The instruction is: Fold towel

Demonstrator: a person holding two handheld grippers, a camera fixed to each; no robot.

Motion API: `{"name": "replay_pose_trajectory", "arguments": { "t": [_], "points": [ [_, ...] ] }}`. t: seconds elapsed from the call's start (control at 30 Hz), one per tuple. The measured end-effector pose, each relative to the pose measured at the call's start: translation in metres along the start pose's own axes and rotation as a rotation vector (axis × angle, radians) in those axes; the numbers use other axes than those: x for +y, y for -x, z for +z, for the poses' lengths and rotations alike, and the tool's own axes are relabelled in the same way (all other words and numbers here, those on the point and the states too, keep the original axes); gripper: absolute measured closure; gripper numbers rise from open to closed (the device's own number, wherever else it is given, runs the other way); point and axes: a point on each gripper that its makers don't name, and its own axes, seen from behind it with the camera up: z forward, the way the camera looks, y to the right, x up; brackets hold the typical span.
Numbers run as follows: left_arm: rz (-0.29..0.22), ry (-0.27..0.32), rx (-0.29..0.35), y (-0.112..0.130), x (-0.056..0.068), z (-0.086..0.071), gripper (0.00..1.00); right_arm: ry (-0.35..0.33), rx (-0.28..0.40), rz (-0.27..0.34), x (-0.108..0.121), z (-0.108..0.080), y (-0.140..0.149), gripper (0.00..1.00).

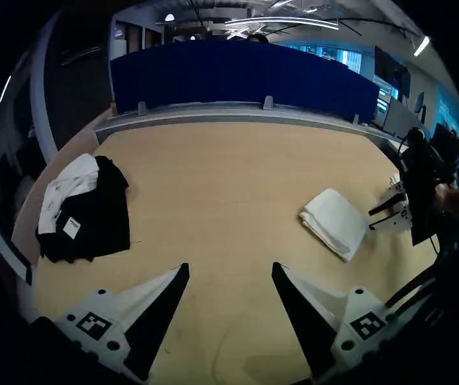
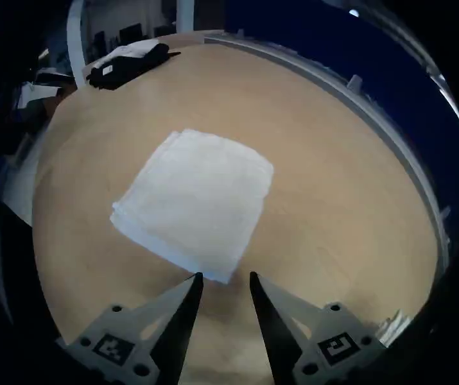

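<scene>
The white folded cotton towel (image 2: 197, 199) lies flat on the pale wooden table (image 1: 229, 179) as a squarish packet of several layers. In the left gripper view it sits at 3 o'clock; in the right gripper view it sits just above centre, its near corner pointing to 6 o'clock.

The left gripper (image 1: 229, 265) stands spread wide with nothing between its fingers, hovering over bare wood well apart from the towel. The right gripper (image 2: 225, 274) is parted by a narrow gap and also empty, its tips just beside that near corner.

The cloth looks light, soft and limp. It would likely sag and slide apart if lifted by one layer, so a pinch should take the whole stack at a corner or along an edge.

The right gripper view reveals the stepped layer edges along the towel's 8 o'clock side. The left gripper view gives the wider room: a crumpled black-and-white heap of clothing (image 1: 85, 208) at 9 o'clock and a dark blue fabric partition (image 1: 235, 74) at 12
</scene>
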Motion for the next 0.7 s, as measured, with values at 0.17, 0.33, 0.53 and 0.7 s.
{"name": "replay_pose_trajectory", "arguments": {
  "t": [0.17,0.33,0.53,0.7],
  "points": [
    [0.000,-0.001,0.000,-0.001,0.000,0.001,0.04,-0.010,-0.018,-0.018,0.001,0.005,0.004,0.45],
    [-0.002,-0.003,-0.002,0.000,-0.001,0.001,0.04,-0.017,-0.028,-0.029,0.001,0.009,0.007,0.64],
    [-0.002,-0.002,-0.004,0.001,-0.001,0.002,0.04,-0.024,-0.025,-0.035,0.000,0.013,0.007,0.74],
    [0.000,-0.001,-0.005,0.002,0.000,0.003,0.04,-0.032,-0.021,-0.040,-0.001,0.015,0.007,0.79]
  ]
}}
